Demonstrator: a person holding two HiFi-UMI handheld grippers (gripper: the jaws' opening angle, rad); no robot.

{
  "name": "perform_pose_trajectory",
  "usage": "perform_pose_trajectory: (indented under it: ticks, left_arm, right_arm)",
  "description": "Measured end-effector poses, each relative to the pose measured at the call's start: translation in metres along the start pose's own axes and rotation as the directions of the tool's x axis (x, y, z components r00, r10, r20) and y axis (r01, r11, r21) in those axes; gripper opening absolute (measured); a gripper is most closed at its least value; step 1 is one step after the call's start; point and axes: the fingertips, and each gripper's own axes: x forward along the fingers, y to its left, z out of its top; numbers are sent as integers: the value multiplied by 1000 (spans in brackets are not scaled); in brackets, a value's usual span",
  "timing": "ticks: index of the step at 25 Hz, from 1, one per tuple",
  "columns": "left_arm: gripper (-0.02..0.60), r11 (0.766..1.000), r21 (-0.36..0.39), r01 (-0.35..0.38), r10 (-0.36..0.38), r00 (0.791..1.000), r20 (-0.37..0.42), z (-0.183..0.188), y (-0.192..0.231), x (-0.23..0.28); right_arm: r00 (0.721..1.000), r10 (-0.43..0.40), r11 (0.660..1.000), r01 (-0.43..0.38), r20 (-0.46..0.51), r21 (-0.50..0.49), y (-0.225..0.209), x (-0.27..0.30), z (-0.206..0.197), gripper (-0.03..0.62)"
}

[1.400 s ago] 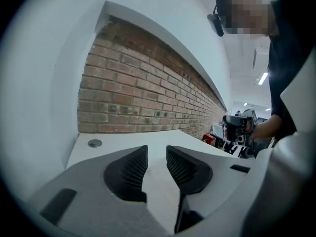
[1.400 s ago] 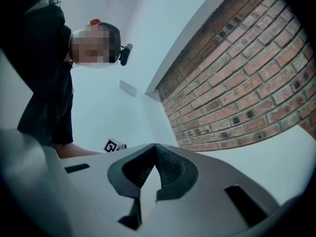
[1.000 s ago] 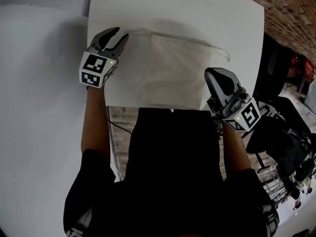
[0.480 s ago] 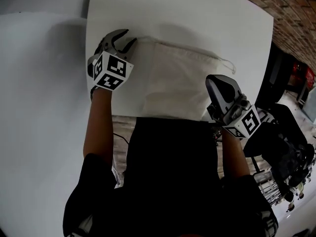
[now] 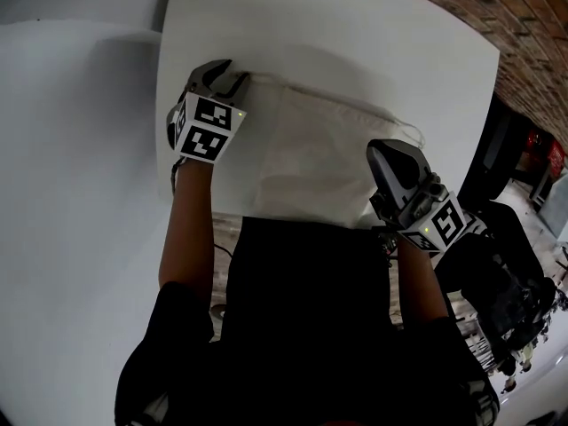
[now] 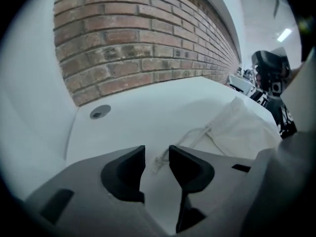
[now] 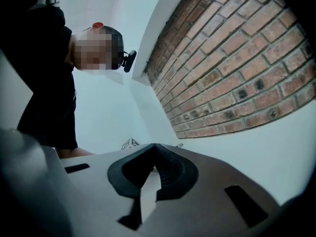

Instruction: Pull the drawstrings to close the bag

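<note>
1. Bag [image 5: 311, 149]: off-white cloth, matt and softly creased; its drawstring [image 6: 195, 135] is twisted cord.
2. Bench [image 5: 355, 34]: white, smooth, faint satin sheen.
3. Brick wall [image 6: 138, 38] — rough, matt, with pale gritty mortar.
4. Left gripper [image 6: 157, 157] and right gripper [image 7: 154, 156]: smooth grey plastic shells — jaws matt black.

Black shirt [image 5: 302, 327]; left gripper [image 5: 229, 72] and right gripper [image 5: 383, 148] grey, jaws black.

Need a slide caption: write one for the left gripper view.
Left gripper, jaws just opened, straddling the knotted drawstring of a cream cloth bag on a white table.
</note>
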Motion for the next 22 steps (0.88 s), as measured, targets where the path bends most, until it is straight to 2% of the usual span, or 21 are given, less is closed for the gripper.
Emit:
perform_pose_trajectory:
  ticks: [3,13,18,22]
  left_arm:
    - [141,996,-89,-5,5,1000,1,0,4,0]
    - [141,996,-59,-60,52,990,-128,-12,-2,-12]
    - [141,984,-160,-77,53,987,-149,-17,1,-10]
    - [141,959,-269,-88,36,980,-193,-18,3,-8]
  right_arm:
    - [1000,14,1000,-14,1,10,-2,5,-3,5]
    - [1000,11,998,-11,4,62,-22,-1,-7,5]
    - [1000,20,997,-20,-3,79,-31,-4,-9,5]
    - [1000,20,995,-20,-1,100,-41,-7,-11,5]
